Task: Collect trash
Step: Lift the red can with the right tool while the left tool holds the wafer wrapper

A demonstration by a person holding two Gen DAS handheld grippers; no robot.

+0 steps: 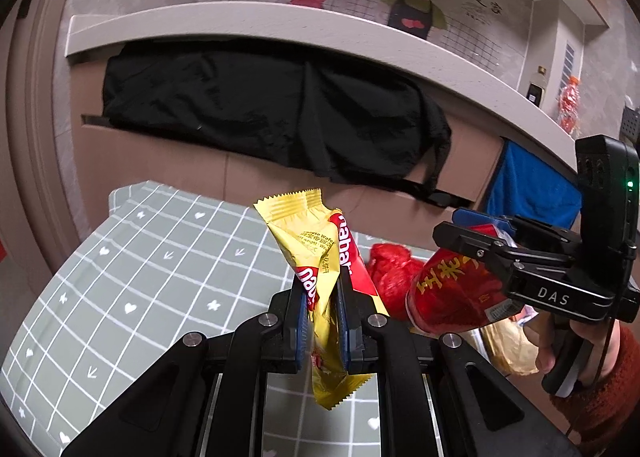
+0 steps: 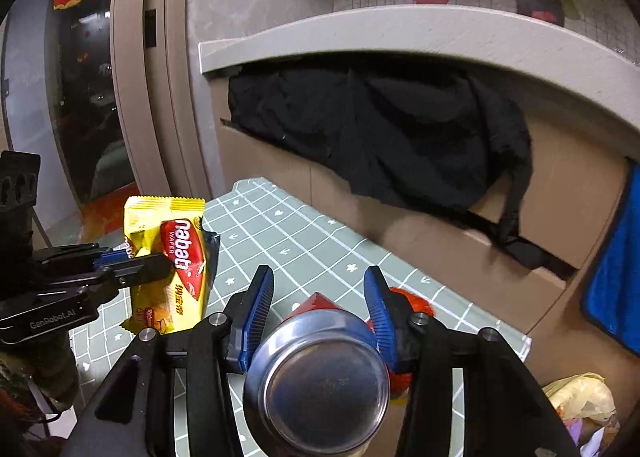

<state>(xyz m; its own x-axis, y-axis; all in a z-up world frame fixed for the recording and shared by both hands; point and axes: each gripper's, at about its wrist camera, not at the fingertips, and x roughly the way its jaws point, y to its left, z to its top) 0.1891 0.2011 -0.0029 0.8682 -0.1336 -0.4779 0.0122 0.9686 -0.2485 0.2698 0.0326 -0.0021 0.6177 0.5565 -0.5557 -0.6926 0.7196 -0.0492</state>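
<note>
My left gripper [image 1: 322, 289] is shut on a yellow and red wafer wrapper [image 1: 308, 233], which stands up between the blue pads and hangs crumpled below them. The same wrapper [image 2: 176, 257] shows at the left of the right wrist view, pinched by the left gripper [image 2: 156, 261]. My right gripper [image 2: 319, 277] is shut on a red drink can [image 2: 320, 373], its silver end facing the camera. In the left wrist view that can [image 1: 448, 293] hangs tilted from the right gripper [image 1: 460, 233], above the table's right side. A hand holds the right gripper's handle.
The grey-green checked tablecloth [image 1: 160, 277] lies below both grippers. On it, behind the can, sits a crumpled red wrapper [image 1: 388, 273]. A cardboard box draped in black cloth [image 1: 260, 109] stands behind the table, beside a blue towel [image 1: 528, 185]. A yellowish plastic bag [image 2: 580, 393] lies at the lower right.
</note>
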